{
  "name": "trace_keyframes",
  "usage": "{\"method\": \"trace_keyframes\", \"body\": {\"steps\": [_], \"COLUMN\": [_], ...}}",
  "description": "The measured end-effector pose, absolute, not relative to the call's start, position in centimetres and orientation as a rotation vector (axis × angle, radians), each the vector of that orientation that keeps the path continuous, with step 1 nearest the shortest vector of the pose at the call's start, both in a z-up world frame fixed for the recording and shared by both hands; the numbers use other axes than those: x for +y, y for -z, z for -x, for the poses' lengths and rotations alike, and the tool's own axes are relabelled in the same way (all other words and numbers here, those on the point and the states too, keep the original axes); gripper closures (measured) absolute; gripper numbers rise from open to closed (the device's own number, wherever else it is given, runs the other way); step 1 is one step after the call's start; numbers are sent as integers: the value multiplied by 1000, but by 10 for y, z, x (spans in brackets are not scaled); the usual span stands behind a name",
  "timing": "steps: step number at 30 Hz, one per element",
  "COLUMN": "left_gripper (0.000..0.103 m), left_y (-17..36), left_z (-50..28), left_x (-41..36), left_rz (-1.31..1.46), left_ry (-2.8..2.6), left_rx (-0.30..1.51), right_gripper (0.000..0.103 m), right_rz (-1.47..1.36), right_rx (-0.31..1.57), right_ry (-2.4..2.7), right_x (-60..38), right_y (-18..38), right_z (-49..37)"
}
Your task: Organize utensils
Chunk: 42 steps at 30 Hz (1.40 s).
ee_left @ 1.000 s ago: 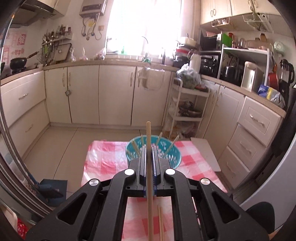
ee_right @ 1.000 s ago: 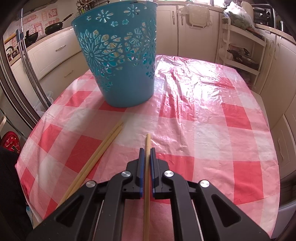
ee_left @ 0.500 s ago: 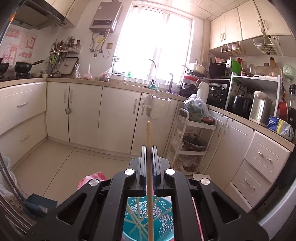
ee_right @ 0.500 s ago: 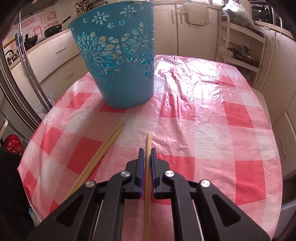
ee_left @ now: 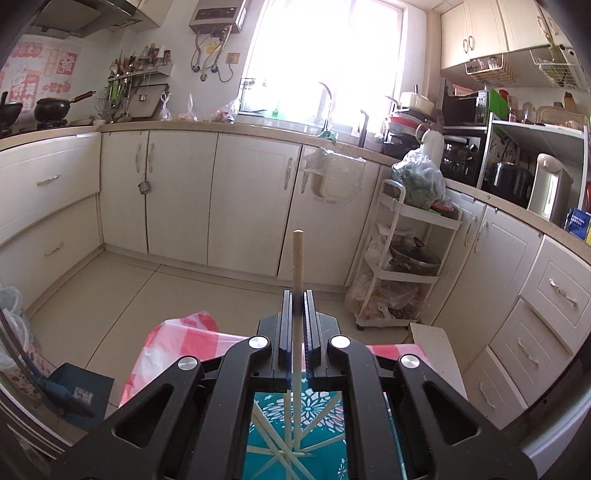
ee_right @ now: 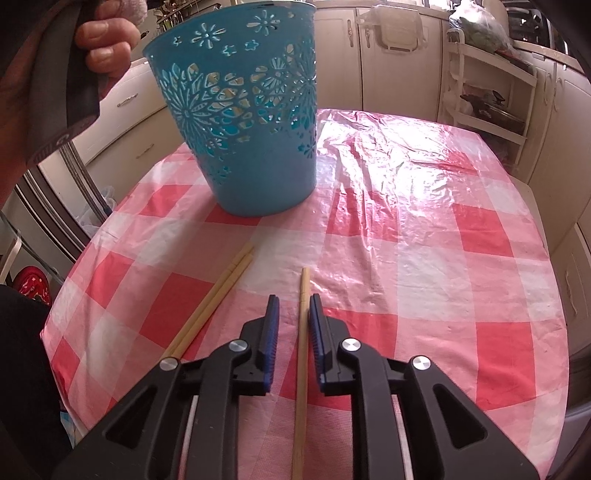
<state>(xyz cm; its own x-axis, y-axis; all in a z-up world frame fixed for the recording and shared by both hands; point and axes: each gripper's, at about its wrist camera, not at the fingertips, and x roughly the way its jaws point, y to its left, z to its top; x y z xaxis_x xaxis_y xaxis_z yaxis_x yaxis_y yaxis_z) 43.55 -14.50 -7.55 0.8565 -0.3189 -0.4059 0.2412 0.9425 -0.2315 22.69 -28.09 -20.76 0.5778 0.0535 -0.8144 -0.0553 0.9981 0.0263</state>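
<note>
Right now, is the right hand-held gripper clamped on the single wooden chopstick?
No, the right hand-held gripper is open, gaps showing beside the single wooden chopstick.

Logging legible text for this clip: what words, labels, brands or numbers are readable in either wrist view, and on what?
Nothing reads with certainty.
Red wall decorations: Chinese characters, too blurred to read.
Blue packet on the counter: white print, too small.
Yellow tag under the water heater: too small.
Grey strap by the hand: pale marking, blurred.

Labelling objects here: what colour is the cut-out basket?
Teal-blue basket with flower cut-outs, clearest in the right wrist view.
</note>
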Motion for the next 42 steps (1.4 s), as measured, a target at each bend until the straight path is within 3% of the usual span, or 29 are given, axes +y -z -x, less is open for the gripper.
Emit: {"method": "trace_keyframes", "body": {"steps": [5,9,16,28,31,35,42], "left_gripper": [94,57,25,22,22,22,21], "left_y": [88,84,76,143,148,150,154], "left_z": [-425,-403,-339,-299,-302,-302,-300], "left_x": [-148,-129,-68,-1,-6,-21,-36], "left_rz": [111,94,81,109,79,32,-26], "left_ry": [287,242,154,77,74,75,80], "left_rx": [509,501,453,616,616,614,622], "right_gripper": [82,78,74,73,79,96,98], "right_rz": [11,8,-32,22,130,207,22], "right_rx": [951,949,949,988,979,963,969], "right_ry": [-67,-80,-89,-53,-23,-32,-67], "right_x": [-278,-278,-283,-279,-267,-256,-277], "right_y": [208,207,206,205,207,208,207], "right_z": [-227,-226,-224,-224,-223,-220,-219]}}
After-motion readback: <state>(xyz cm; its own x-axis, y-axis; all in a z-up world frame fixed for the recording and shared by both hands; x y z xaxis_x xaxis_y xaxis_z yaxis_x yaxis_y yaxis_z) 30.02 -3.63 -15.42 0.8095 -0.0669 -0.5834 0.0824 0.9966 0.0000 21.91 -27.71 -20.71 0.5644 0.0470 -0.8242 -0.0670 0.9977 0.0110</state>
